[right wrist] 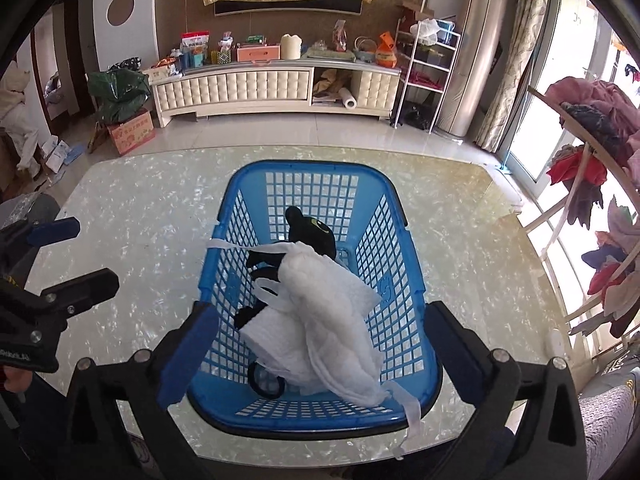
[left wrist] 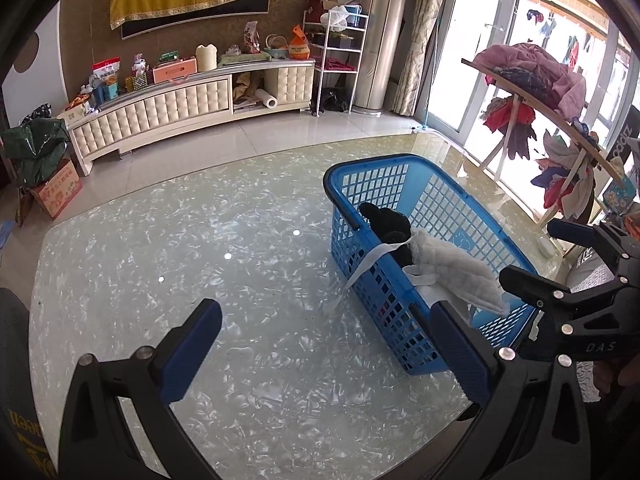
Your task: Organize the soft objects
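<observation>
A blue plastic basket [left wrist: 360, 168] [right wrist: 300, 168] stands on the pale marbled table [left wrist: 200, 240] [right wrist: 140, 200]. Inside it lie a black plush toy [left wrist: 388, 220] [right wrist: 312, 232] and, partly on top of it, a white padded cloth [left wrist: 452, 264] [right wrist: 328, 304] with ties. One tie [left wrist: 360, 272] [right wrist: 228, 245] hangs over the basket's left rim. My right gripper [right wrist: 320, 352] [left wrist: 548, 260] hovers over the basket's near end, open wide, pads clear of the cloth. To the basket's left, my left gripper [left wrist: 326, 348] [right wrist: 68, 258] stands open over bare table, holding nothing.
A wooden drying rack [left wrist: 540, 112] [right wrist: 580, 152] loaded with clothes stands right of the table. A small white object [left wrist: 545, 247] [right wrist: 556, 340] lies by the table's right edge. Across the tiled floor are a cream cabinet [left wrist: 180, 104] [right wrist: 260, 88] and a cardboard box [left wrist: 56, 192] [right wrist: 132, 132].
</observation>
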The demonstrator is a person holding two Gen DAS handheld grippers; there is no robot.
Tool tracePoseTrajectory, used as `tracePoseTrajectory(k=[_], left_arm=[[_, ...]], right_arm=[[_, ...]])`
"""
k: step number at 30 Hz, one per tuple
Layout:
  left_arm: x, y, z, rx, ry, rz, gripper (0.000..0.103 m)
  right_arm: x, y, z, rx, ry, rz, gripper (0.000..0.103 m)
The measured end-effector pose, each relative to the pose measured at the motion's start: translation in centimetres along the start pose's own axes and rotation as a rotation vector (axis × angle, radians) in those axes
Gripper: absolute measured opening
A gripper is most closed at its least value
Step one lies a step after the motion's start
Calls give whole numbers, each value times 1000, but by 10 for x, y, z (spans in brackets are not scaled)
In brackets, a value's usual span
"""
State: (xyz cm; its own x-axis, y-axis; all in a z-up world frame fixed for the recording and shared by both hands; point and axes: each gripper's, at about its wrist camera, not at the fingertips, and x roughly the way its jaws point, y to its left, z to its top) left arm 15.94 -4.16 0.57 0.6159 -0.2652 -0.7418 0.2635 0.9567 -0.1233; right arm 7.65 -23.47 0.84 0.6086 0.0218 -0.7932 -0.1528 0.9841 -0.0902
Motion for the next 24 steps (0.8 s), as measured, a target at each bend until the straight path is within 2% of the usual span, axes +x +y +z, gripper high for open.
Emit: tracePoseTrajectory(k=[8, 24], left_arm=[[-18, 9, -7, -25, -50, -34, 103], [-43, 13, -10, -27, -132, -67, 103]], right_arm=[[-21, 22, 4, -24, -67, -69, 102], [-45, 41, 6, -67, -159, -143, 102]])
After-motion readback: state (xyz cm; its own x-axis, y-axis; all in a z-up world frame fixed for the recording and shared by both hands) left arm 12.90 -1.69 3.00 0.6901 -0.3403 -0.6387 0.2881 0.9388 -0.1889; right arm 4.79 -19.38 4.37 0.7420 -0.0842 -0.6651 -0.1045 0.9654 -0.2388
